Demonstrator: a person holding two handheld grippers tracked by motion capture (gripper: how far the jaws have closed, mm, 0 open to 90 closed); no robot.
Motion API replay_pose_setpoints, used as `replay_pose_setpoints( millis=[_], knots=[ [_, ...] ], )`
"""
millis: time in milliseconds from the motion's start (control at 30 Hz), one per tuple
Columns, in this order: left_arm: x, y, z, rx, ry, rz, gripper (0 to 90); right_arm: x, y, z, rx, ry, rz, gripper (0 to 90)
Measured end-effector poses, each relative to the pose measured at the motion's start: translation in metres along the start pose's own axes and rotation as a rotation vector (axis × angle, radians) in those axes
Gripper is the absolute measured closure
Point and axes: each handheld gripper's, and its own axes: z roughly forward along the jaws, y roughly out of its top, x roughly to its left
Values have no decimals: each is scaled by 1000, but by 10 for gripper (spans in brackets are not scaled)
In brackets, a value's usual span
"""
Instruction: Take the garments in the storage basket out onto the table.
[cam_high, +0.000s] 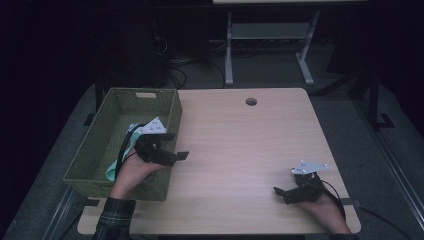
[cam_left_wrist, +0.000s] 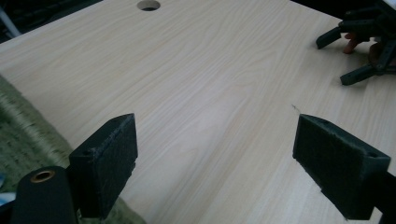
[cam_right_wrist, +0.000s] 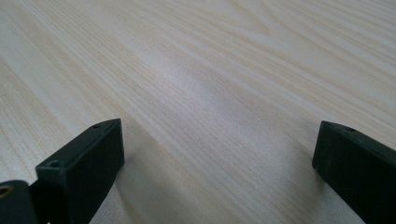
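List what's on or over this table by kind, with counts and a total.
Green woven basket: 1
Pale mint item lying in the basket, kind unclear: 1
Handheld grippers, left and right, both open and empty: 2
Total: 4

Your left gripper (cam_high: 176, 145) and right gripper (cam_high: 280, 193) are black, each with a grey three-cornered plate. Your sleeve (cam_high: 114, 217) is checked.

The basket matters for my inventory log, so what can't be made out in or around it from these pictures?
- High view: the light green item in the basket is partly hidden by the left gripper and hand; unidentifiable.
- Left gripper view: the basket is cut off by the left edge.
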Motion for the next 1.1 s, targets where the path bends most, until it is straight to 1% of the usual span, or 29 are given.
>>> replay_pose_setpoints(
  millis=[133, 200, 300, 533, 700, 767, 933, 1000, 1067, 1100],
  knots=[
    [3, -3, -2, 3, 13, -8, 135, 0, 0, 0, 0, 0, 0, 19],
    [7, -5, -6, 5, 26, -13, 135, 0, 0, 0, -1, 2, -3, 19],
    [10, -8, -10, -4, 35, -28, 136, 0, 0, 0, 0, 3, -2, 19],
    [20, -15, -17, 8, 71, -34, 137, 0, 0, 0, -1, 1, -2, 19],
    [30, -22, -24, 11, 105, -57, 138, 0, 0, 0, 1, 3, -3, 19],
    [34, -25, -26, 13, 117, -60, 137, 0, 0, 0, 1, 3, -4, 19],
    [42, -31, -33, -2, 139, -93, 138, 0, 0, 0, 1, 3, -3, 19],
    [47, -34, -37, -1, 148, -92, 138, 0, 0, 0, 1, 3, -3, 19],
    [51, -38, -40, -11, 161, -119, 139, 0, 0, 0, 1, 3, -3, 19],
    [53, -40, -42, -11, 167, -118, 139, 0, 0, 0, 1, 3, -3, 19]
  ],
)
